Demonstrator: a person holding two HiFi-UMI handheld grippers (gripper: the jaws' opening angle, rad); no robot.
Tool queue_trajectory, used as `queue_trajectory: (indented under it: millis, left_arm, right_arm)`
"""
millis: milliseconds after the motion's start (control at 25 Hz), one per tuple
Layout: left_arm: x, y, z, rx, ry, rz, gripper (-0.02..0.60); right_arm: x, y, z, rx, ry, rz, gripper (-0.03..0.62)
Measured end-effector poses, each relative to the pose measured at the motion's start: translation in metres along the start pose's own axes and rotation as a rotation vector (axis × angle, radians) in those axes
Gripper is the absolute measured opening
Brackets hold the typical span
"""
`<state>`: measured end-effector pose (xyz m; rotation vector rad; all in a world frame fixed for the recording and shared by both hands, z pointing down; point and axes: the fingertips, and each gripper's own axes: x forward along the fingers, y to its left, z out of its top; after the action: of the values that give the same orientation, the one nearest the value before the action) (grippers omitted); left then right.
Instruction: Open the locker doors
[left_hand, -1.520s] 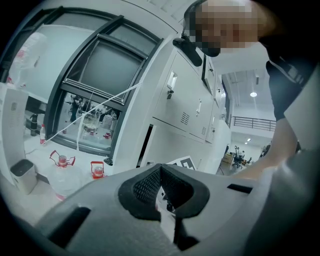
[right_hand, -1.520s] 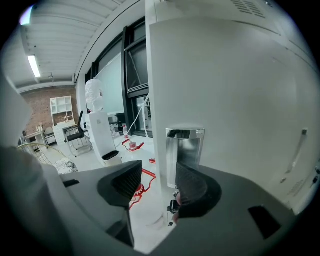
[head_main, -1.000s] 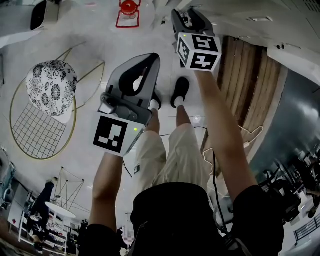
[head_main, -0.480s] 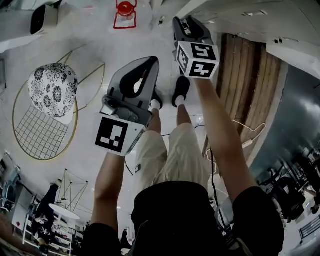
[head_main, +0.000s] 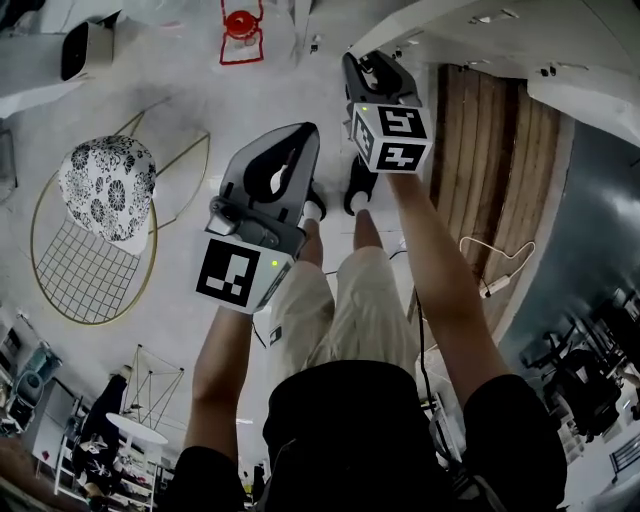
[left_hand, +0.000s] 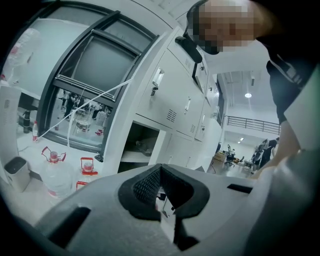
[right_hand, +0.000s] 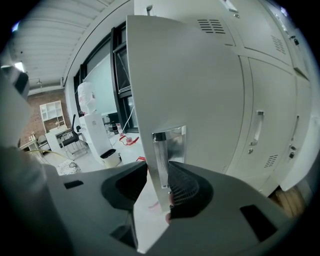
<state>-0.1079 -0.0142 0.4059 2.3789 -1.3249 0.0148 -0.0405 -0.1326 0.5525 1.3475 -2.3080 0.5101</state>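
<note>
Right hand has slid toward me in the head view, and the right gripper (right_hand: 159, 172) has just been closing: its jaws now pinch the locker door (right_hand: 185, 75) at its metal handle plate (right_hand: 169, 150), door edge-on and swung out. I judge this the pull-open step; next comes a steady swing without slipping. Arm reaches forward, gripper tipped down. Left gripper (left_hand: 160, 172) waits, jaws together, empty.

I see bright, even light on the locker door (right_hand: 185, 75). Both gripper views bend hard and go black at the corners. In the left gripper view a ceiling lamp (left_hand: 248, 94) glares between two and three o'clock.
</note>
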Motion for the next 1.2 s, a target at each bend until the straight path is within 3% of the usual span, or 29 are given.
queue_trajectory:
  millis: [480,1200]
  left_arm:
    - [0.016,-0.024,-0.002,0.018,0.021,-0.037,0.015]
    - [0.041,-0.048,-0.005,0.033,0.056,-0.085,0.015]
  right_arm:
    - [-0.034,-0.016,-0.017,-0.079,0.004,0.053,0.133]
    - [-0.09,-0.057,-0.05,-0.002,0.036,-0.036,0.115]
